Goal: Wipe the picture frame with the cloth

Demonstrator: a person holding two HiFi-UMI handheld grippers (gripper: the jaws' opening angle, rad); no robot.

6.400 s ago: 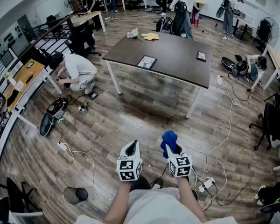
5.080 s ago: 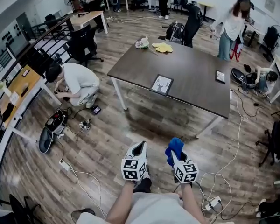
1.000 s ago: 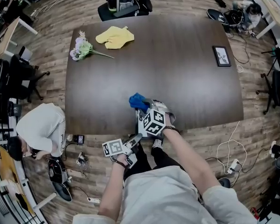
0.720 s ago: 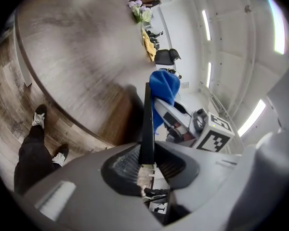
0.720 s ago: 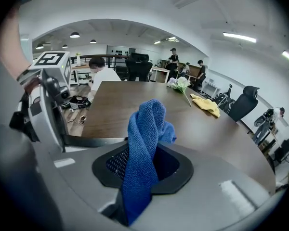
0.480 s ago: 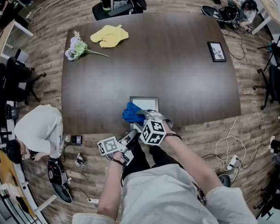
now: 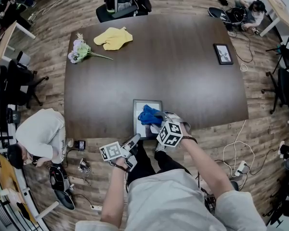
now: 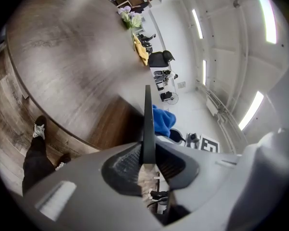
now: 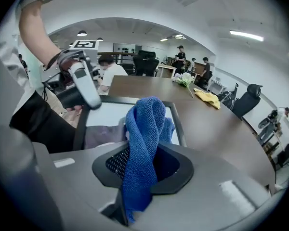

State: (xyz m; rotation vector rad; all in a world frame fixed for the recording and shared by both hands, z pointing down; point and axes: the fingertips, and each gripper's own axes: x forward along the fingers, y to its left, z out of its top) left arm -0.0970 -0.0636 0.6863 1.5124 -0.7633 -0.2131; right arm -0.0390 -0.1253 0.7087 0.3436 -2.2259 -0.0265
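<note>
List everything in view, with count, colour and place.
table: one, dark brown, centre
picture frame: one, black-edged, at the table's near edge
blue cloth: one, blue, on that frame
small frame: one, dark, table's far right
yellow cloth: one, yellow, far left corner
flowers: one bunch, pale, beside the yellow cloth
crouching person: one, white top, floor left of table
left gripper: one, grey, jaws closed on the picture frame's corner
right gripper: one, grey, jaws closed on the blue cloth

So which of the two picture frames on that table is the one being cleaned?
Look at the big dark table, at its edge nearest the person. The picture frame lies there with the blue cloth held over it; the other frame looks smaller and sits alone near the far right edge.
</note>
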